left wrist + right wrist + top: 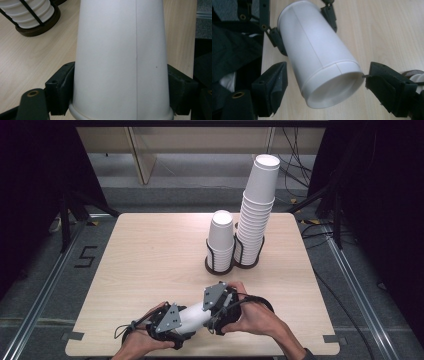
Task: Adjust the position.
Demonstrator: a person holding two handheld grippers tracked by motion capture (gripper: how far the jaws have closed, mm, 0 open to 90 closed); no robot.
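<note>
- High view: a white paper cup lies on its side just above the near edge of the wooden table, slung between the two grippers.
- Left gripper view shows the cup's plain white wall with a thin vertical seam and a small dark speck; its rolled rim sits at the bottom of that view.
- Right gripper view looks at the cup's closed bottom end, a recessed disc ringed by a thin raised band, with the wall tapering wider toward the far rim.
- The left gripper pinches the cup close to its rim, both black pads pressed flat against opposite sides of the wall.
- The right gripper stands at the cup's bottom end; its jaws are spread to either side of the base, each with a visible gap to the cup, so they do not press on it.
- Both hands come in from the bottom of the high view: the left hand low at the table's edge, the right hand a little farther in, the two grippers pointing toward each other along the cup.
- Farther back on the table, well apart from the hands, a dark two-ring holder carries a short cup stack and a tall cup stack that leans to the right.
</note>
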